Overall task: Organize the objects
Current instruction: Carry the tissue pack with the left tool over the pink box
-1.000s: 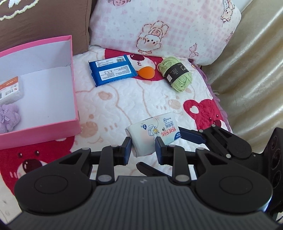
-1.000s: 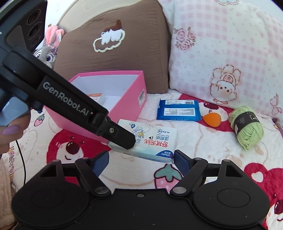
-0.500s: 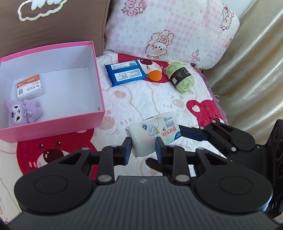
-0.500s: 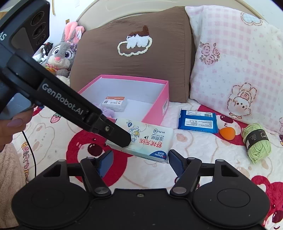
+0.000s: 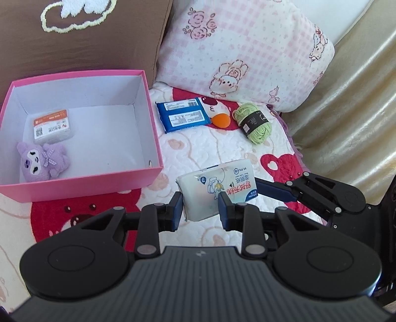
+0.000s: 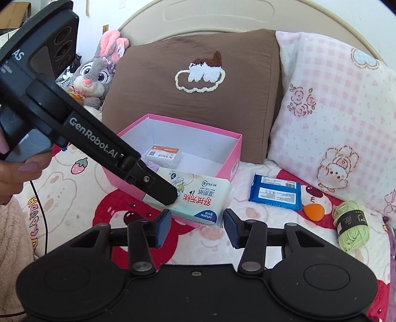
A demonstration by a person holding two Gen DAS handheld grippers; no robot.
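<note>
1. Left wrist view: the left gripper (image 5: 200,206) has its jaws nearly together, pinching one end of the white wet-wipe pack (image 5: 217,189), which hangs above the bed quilt (image 5: 198,153). The pack's underside and the pinched end are hidden by the blue pads.
2. In that view, the right gripper (image 5: 268,192) comes in from the right. Only one blue finger shows at the pack's far edge; its other finger is hidden, so contact cannot be told here.
3. Also there, the pink box (image 5: 81,184) lies open on the left, holding a purple plush (image 5: 43,161) and a small orange-labelled packet (image 5: 52,126). Behind lie a blue wipe pack (image 5: 184,117), an orange sponge (image 5: 221,120) and green yarn (image 5: 255,123).
4. Right wrist view: the right gripper (image 6: 196,228) is closing, its pads flanking the near end of the wet-wipe pack (image 6: 203,198) but not pressing it.
5. The left gripper (image 6: 160,188) reaches in here; its body covers part of the pack and most of the purple plush in the pink box (image 6: 230,158).
6. Only this view shows a hand (image 6: 14,171) on the left gripper's handle, a grey rabbit toy (image 6: 96,74) and the headboard (image 6: 222,17).
</note>
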